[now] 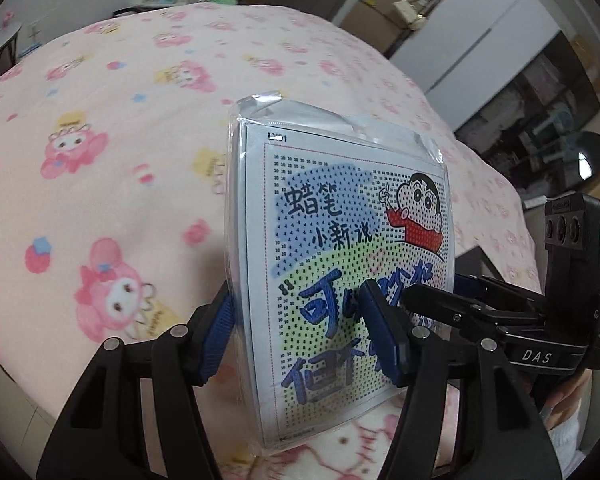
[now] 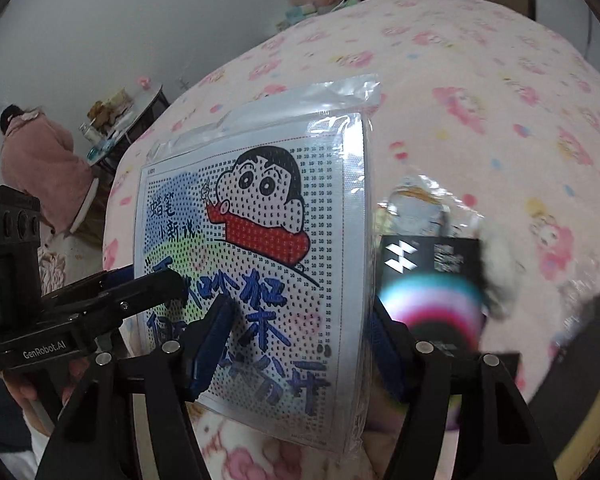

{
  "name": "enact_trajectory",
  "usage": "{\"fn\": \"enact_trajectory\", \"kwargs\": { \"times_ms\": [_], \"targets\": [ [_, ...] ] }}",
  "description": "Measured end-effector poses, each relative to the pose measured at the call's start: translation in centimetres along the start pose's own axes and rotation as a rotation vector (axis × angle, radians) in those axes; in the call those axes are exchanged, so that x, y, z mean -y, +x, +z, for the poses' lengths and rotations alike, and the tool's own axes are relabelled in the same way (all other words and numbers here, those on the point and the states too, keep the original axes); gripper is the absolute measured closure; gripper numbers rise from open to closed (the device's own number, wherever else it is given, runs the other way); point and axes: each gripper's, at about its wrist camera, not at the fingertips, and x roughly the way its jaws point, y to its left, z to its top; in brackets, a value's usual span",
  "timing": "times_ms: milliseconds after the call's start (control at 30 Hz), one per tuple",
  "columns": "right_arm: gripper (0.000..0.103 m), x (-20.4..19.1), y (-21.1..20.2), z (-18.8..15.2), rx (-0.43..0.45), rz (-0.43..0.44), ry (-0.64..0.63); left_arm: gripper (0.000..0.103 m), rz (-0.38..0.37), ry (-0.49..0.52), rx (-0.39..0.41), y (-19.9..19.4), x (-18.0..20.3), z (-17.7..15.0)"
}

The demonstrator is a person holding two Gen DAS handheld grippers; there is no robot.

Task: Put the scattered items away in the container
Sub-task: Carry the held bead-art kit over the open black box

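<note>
Cartoon craft kit packet (image 1: 340,264), gripped between both grippers' fingers.
Left gripper (image 1: 304,336) and right gripper (image 2: 296,344) both clamp it; keep pressure even, lift level.

Soft, even indoor light w/ glare on plastic sleeve (image 2: 336,92); fisheye-warped edges (bg slightly blurred).

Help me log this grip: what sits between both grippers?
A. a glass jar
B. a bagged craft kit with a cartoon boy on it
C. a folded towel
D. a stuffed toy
B: the bagged craft kit stands between the left gripper and right gripper.
</note>
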Motion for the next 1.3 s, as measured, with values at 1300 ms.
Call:
{"fn": "enact_trajectory", "kwargs": {
  "times_ms": [1300],
  "targets": [
    [0.040,25.0,-19.6,-17.9,0.290,-0.135,0.445,0.041,-0.096,0.435,-0.219,14.3,35.3,-8.1]
  ]
}}
